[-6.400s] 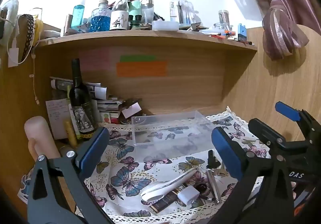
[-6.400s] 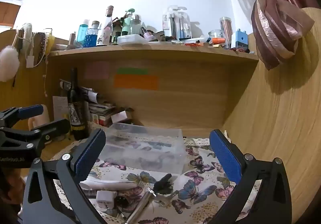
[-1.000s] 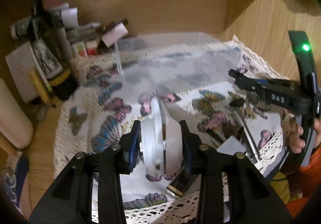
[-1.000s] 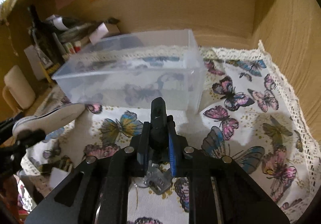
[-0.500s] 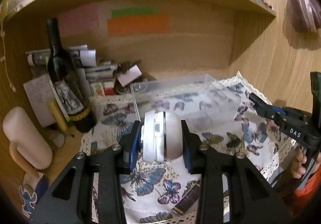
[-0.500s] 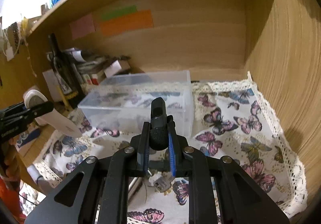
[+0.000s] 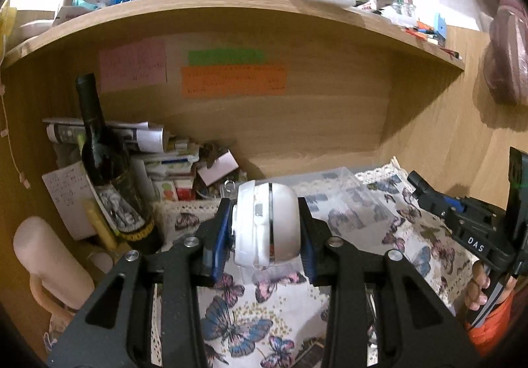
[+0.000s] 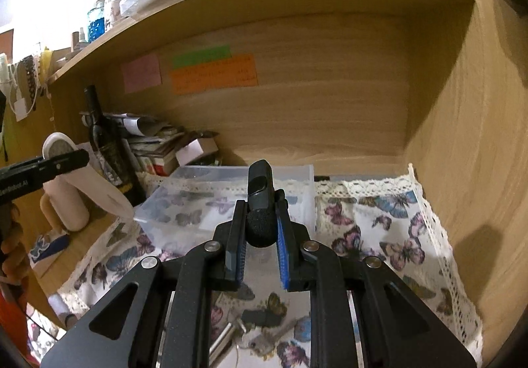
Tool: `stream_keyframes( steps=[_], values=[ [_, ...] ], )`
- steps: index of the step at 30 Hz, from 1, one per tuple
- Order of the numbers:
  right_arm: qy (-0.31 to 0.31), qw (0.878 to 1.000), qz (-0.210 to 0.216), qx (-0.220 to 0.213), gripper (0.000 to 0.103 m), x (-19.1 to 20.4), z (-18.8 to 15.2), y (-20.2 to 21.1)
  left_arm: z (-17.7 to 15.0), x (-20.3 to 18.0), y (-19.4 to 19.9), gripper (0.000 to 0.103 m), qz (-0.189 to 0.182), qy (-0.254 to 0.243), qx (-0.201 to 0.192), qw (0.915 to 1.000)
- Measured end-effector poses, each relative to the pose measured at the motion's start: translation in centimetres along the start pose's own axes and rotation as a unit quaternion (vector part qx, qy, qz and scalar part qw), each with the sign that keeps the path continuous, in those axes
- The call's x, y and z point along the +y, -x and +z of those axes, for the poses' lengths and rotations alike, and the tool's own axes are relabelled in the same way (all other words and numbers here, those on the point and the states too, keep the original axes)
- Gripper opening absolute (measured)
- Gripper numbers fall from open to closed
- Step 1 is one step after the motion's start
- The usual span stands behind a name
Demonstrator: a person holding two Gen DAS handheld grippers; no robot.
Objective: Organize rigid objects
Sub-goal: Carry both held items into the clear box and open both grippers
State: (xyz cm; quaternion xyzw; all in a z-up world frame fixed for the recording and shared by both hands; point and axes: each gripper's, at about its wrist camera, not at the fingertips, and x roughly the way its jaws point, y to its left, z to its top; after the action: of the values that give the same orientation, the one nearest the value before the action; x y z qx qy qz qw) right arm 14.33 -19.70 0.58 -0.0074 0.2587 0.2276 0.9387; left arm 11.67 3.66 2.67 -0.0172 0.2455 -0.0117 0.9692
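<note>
Nearest in the left wrist view, the left gripper (image 7: 265, 232) is clamped on a white rounded device (image 7: 265, 224) with a seam down its middle, held up above the butterfly-print tablecloth (image 7: 237, 328); in the right wrist view the same white piece (image 8: 61, 150) shows at the left edge, lifted off the cloth in front of the wine bottle (image 8: 109, 150); the right gripper (image 8: 260, 229) is closed narrowly on a small black object (image 8: 260, 203) with a rough rounded lower end and a smooth angled top, also raised clear of the cloth; below it, between the black arms, a metal cylinder (image 8: 224, 338) and a bunch of keys (image 8: 264, 340) lie on the cloth; the right gripper also shows at the right side of the left view (image 7: 417, 185), with the person's fingers (image 7: 478, 289) wrapped on its handle; just beyond both grippers a clear plastic box (image 8: 227, 199) stands open on the lace-edged cloth, its inside showing only the butterfly pattern through the walls; to its left a dark wine bottle (image 7: 105, 170) stands upright beside a stack of papers and small cartons (image 7: 165, 163); on the wooden back panel are a pink note (image 7: 133, 66), a green strip (image 7: 226, 55) and an orange note (image 7: 232, 80); above, the shelf (image 7: 231, 5) is crowded with bottles and jars.
</note>
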Motion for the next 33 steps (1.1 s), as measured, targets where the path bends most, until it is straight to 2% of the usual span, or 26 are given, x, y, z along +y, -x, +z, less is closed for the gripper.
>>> stream_keyframes(
  steps=[6, 9, 15, 20, 23, 28, 30, 31, 32, 33],
  values=[
    [0.003, 1.0, 0.006, 0.019, 0.014, -0.1, 1.1, -2.9, 0.8, 0.2, -3.5, 0.036, 0.005, 0.003, 0.017, 0.9998],
    [0.016, 0.999, 0.003, 0.029, 0.014, 0.2, 1.6, -4.5, 0.9, -0.2, -5.9, 0.036, 0.02, -0.006, 0.031, 0.9993],
    [0.028, 0.998, 0.001, 0.061, 0.014, 0.4, 1.8, -8.6, 0.1, -2.4, -10.9, 0.037, 0.088, -0.048, 0.039, 0.9942],
    [0.022, 0.994, 0.005, 0.105, 0.014, -0.3, 0.6, -11.9, -0.5, -3.6, -14.4, 0.037, 0.063, -0.05, 0.078, 0.9938],
    [0.017, 0.992, 0.001, 0.124, 0.014, -0.9, 0.0, -13.2, -0.4, -4.3, -15.3, 0.037, 0.063, -0.057, 0.079, 0.9932],
    [0.021, 0.99, -0.011, 0.142, 0.017, -0.9, -0.6, -14.4, -0.3, -4.4, -16.9, 0.041, 0.008, -0.033, 0.122, 0.992],
    [0.029, 0.989, -0.02, 0.141, 0.021, -0.7, -0.8, -14.4, -0.5, -4.2, -17.1, 0.048, -0.002, -0.023, 0.132, 0.991],
    [0.03, 0.989, -0.02, 0.141, 0.026, -0.7, -0.8, -14.3, -0.6, -3.9, -17.0, 0.053, -0.006, -0.017, 0.135, 0.9907],
    [0.032, 0.99, -0.02, 0.138, 0.034, -0.5, -0.8, -14.0, -0.8, -4.0, -17.3, 0.053, -0.007, -0.013, 0.137, 0.9905],
    [0.033, 0.99, -0.022, 0.133, 0.036, -0.5, -0.7, -13.7, -0.9, -3.7, -17.0, 0.054, -0.011, -0.008, 0.139, 0.9902]
  ],
)
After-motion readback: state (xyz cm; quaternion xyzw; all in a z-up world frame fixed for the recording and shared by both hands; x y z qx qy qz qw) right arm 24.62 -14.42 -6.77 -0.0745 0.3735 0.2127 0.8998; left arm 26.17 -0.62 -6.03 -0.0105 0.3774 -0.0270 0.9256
